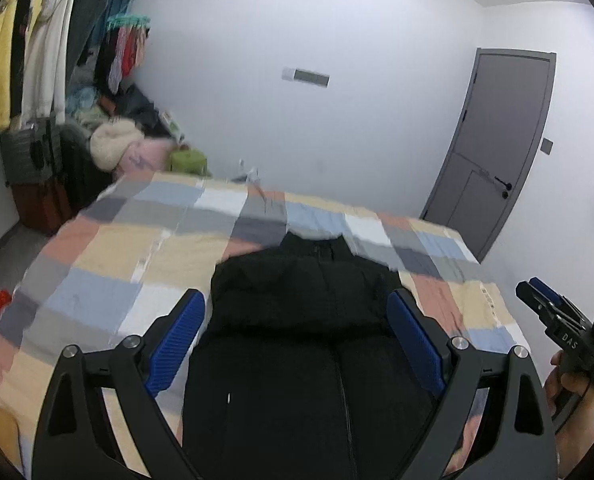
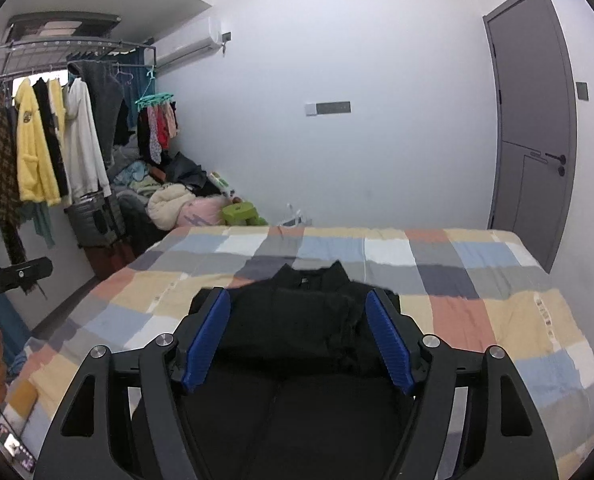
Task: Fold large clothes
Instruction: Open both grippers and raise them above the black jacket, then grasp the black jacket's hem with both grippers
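A black padded jacket (image 1: 297, 320) lies flat on the checked bedspread (image 1: 109, 264), collar toward the far wall, zip down the middle. It also shows in the right wrist view (image 2: 297, 328) on the bedspread (image 2: 477, 312). My left gripper (image 1: 297, 308) is open and empty, held above the jacket's near half. My right gripper (image 2: 297, 308) is open and empty, also above the jacket. The right gripper shows at the right edge of the left wrist view (image 1: 553, 312), held in a hand.
A clothes rack (image 2: 57, 132) with hanging garments stands at the left. A heap of clothes (image 2: 169, 196) and a green stool (image 2: 243, 213) sit beyond the bed's far left corner. A grey door (image 2: 533, 120) is at the right.
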The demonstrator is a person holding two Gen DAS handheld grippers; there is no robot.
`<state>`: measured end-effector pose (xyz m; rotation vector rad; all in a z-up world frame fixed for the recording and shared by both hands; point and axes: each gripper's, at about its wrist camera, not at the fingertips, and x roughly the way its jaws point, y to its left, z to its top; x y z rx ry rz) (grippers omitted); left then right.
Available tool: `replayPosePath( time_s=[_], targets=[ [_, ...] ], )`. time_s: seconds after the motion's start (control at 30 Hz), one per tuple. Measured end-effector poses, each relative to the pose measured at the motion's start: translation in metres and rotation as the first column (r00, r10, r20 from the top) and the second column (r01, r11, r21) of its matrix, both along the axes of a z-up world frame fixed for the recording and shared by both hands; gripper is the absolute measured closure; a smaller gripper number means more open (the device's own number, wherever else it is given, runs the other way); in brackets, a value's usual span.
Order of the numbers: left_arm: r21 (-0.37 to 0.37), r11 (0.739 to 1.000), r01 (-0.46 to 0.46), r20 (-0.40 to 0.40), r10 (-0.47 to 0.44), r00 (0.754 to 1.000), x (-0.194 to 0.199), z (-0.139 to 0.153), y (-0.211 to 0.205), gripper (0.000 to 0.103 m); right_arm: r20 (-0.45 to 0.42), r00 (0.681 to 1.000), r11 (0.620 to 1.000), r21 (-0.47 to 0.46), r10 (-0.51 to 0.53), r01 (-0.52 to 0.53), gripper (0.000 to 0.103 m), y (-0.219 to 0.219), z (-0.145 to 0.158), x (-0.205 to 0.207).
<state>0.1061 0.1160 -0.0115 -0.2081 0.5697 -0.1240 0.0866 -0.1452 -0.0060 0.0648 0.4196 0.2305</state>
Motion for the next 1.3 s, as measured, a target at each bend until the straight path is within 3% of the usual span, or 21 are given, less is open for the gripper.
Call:
replayPosePath(
  time_s=[0.3, 0.53, 0.73, 0.93, 1.13, 1.3],
  targets=[
    [-0.073, 0.996, 0.040, -0.085, -0.047, 0.995, -0.044, -0.042, 0.025, 0.010, -0.036, 0.999, 0.999, -0.025, 0.028, -0.029, 0.034, -0.010, -0.031, -0.054],
    [-0.118, 0.992, 0.051, -0.261, -0.081, 0.962, -0.033, -0.112, 0.045, 0.010, -0.179, 0.982, 0.997, 0.061, 0.063, -0.053, 0.033, -0.036, -0.071, -0.069],
    [-0.159, 0.986, 0.043, -0.425, -0.108, 0.899, -0.018, -0.172, 0.059, 0.010, -0.328, 0.940, 0.989, 0.138, 0.097, -0.054, 0.033, -0.075, -0.114, -0.064],
    [-0.215, 0.977, -0.001, -0.561, -0.123, 0.818, -0.006, -0.224, 0.076, 0.010, -0.458, 0.884, 0.984, 0.177, 0.100, -0.019, 0.033, -0.116, -0.157, -0.056],
    [-0.231, 0.972, -0.027, -0.666, -0.138, 0.733, 0.000, -0.265, 0.082, 0.010, -0.562, 0.820, 0.974, 0.226, 0.106, 0.029, 0.033, -0.145, -0.193, -0.046],
    [-0.235, 0.972, -0.030, -0.708, -0.150, 0.690, 0.004, -0.284, 0.086, 0.010, -0.628, 0.769, 0.963, 0.263, 0.124, 0.059, 0.033, -0.157, -0.214, -0.038]
  ],
)
